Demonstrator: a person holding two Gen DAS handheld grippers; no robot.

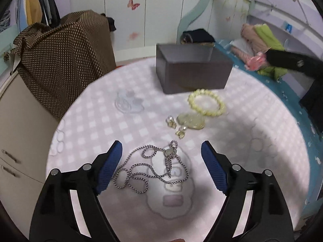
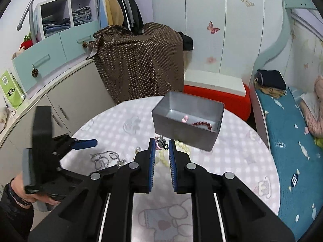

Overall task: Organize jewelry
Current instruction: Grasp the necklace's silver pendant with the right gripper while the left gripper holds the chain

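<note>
Currently left gripper (image 1: 161,151) spread wide, empty, hovering over silver chain necklace (image 1: 150,166) on desk (image 1: 90,125); right gripper (image 2: 162,148) clenched on small pink charm (image 2: 160,142) at fingertips, short of grey box (image 2: 187,119); beyond chain lie gold earrings (image 1: 176,126), pale pendant (image 1: 191,121), yellow bead bracelet (image 1: 206,104); red bead bracelet (image 2: 202,124) already inside box. Judgement: carry charm over rim before letting go; left should pinch chain at bunched middle.

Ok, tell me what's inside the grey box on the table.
Inside the grey box, the right wrist view shows a dark red bead bracelet and a small pink piece on the floor. The near wall hides the front strip of the floor.
</note>
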